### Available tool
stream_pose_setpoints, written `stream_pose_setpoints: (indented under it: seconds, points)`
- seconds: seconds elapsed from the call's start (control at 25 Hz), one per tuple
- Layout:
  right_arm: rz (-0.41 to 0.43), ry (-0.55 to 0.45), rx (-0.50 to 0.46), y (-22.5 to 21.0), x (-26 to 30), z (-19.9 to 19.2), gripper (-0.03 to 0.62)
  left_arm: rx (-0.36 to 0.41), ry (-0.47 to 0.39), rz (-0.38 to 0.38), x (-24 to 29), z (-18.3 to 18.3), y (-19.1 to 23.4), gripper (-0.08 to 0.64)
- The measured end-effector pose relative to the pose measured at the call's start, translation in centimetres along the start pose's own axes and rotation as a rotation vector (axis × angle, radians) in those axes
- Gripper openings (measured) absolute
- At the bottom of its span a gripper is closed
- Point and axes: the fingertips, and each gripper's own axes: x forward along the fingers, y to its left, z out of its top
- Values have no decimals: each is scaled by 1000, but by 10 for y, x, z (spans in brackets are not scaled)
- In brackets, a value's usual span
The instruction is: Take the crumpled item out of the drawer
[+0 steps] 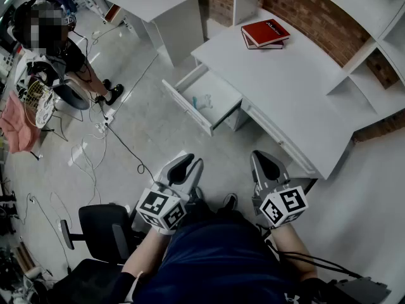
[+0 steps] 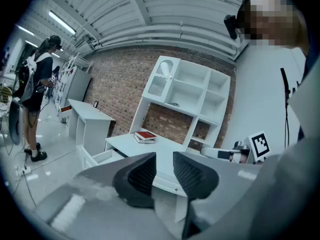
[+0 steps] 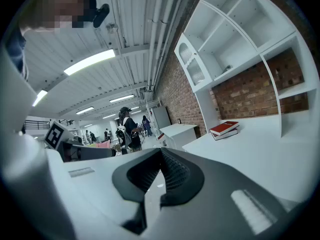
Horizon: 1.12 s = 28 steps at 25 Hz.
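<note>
Crumpled item (image 1: 205, 100): faint speck in open drawer (image 1: 185, 106) | left claw (image 2: 164, 158) apart, empty | right claw (image 3: 160, 153) closed, empty

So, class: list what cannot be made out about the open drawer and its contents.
Head view: the pale item in the drawer is too small to identify.
Left gripper view: the drawer's inside is hidden by its own walls.
Right gripper view: no drawer shows.

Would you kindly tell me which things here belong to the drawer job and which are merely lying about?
Job: open drawer, crumpled item inside it, left gripper, right gripper.
Lying about: red books, office chair, smaller white desk.
</note>
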Motion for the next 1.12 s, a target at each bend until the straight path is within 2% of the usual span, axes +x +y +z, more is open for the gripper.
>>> stream_pose_setpoints:
  seconds: [0.12, 0.32, 0.56, 0.88, 1.12]
  points:
    - [-34, 0, -9, 14, 0, 0, 2, -12, 13, -20, -13, 1, 12, 115]
    - [-114, 2, -3, 36, 16, -8, 2, 31, 6, -72, -34, 17, 40, 115]
    - [-154, 47, -21, 65, 44, -26, 2, -46, 33, -11, -64, 5, 117, 115]
    - [-206, 18, -24, 76, 58, -12, 3, -41, 4, -46, -75, 21, 134, 115]
    - [-246, 18, -39, 78, 66, -14, 3, 16, 29, -39, -84, 19, 157, 115]
